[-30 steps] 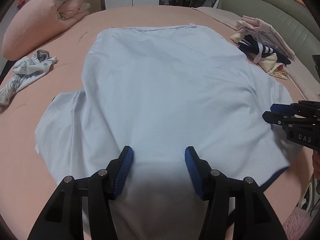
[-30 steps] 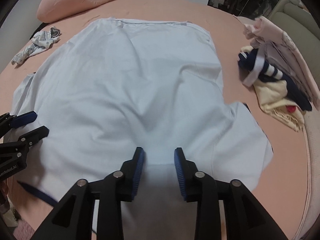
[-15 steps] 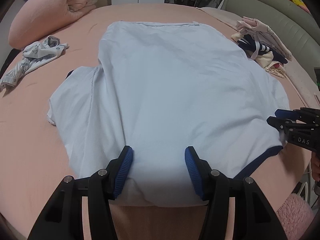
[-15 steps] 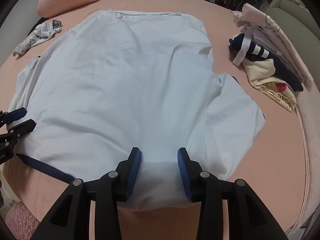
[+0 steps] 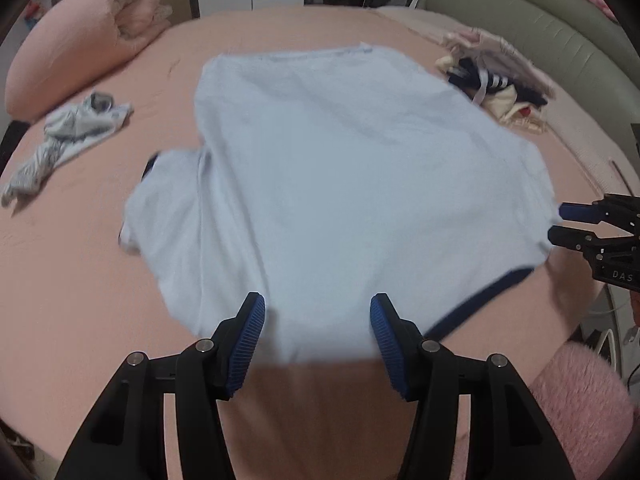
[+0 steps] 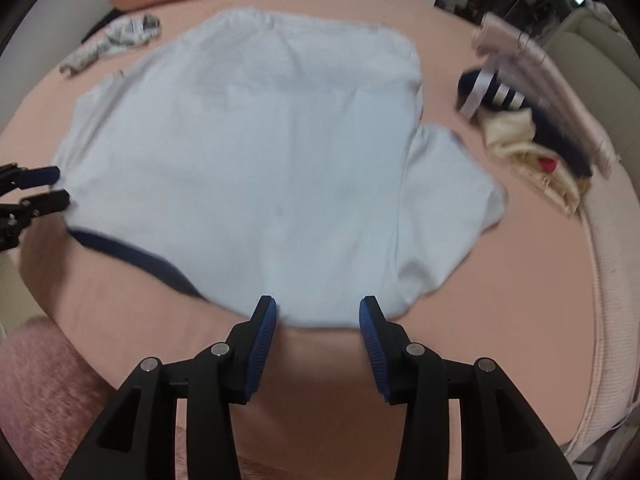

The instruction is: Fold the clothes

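1. Lettering "DAS" shows on the right gripper at the right edge of the left wrist view. The left gripper stands open, the light blue T-shirt spread flat on the pink bed, its near edge between the pads, unpressed.
2. Right wrist view: the right gripper's jaws are opening, the shirt's near edge between them, unpinched; no readable writing.

One pale-blue shirt, two grippers, one pink pillow, one clothes pile
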{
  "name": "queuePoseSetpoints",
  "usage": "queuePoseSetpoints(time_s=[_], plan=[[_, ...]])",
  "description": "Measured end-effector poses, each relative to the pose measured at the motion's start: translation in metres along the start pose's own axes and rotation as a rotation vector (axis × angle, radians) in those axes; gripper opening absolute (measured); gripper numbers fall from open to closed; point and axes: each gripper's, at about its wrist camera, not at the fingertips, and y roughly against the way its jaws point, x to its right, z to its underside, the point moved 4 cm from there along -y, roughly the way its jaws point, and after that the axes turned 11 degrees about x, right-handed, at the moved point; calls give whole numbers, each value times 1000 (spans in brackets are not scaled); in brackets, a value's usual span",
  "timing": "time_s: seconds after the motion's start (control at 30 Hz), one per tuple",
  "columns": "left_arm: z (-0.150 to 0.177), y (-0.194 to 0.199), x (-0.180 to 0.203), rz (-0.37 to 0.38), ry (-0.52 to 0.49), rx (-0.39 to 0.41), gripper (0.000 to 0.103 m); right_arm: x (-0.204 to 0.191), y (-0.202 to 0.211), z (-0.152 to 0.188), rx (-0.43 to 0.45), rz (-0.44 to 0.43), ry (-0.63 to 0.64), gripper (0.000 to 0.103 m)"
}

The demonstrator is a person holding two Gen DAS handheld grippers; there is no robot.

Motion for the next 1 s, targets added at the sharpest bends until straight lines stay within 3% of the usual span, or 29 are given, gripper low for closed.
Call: queuePoseSetpoints(time_s=[0.1, 0.23, 0.37, 0.57, 1.0], plan=[[-16, -24, 6, -3, 16, 12, 52, -16, 1, -32, 52, -57, -32, 43], [-21, -53, 14, -14, 8, -23, 52, -30, -49, -49, 26, -84, -6, 43], [-21, -62, 20, -21, -21, -28, 52, -34, -79, -41, -17, -82, 8, 43], [-17, -63, 17, -21, -14, -23, 52, -27, -78, -27, -12, -106, -44, 54], [1, -51, 19, -38, -26, -28, 54, -26, -57, 7, -5, -91, -11, 60]])
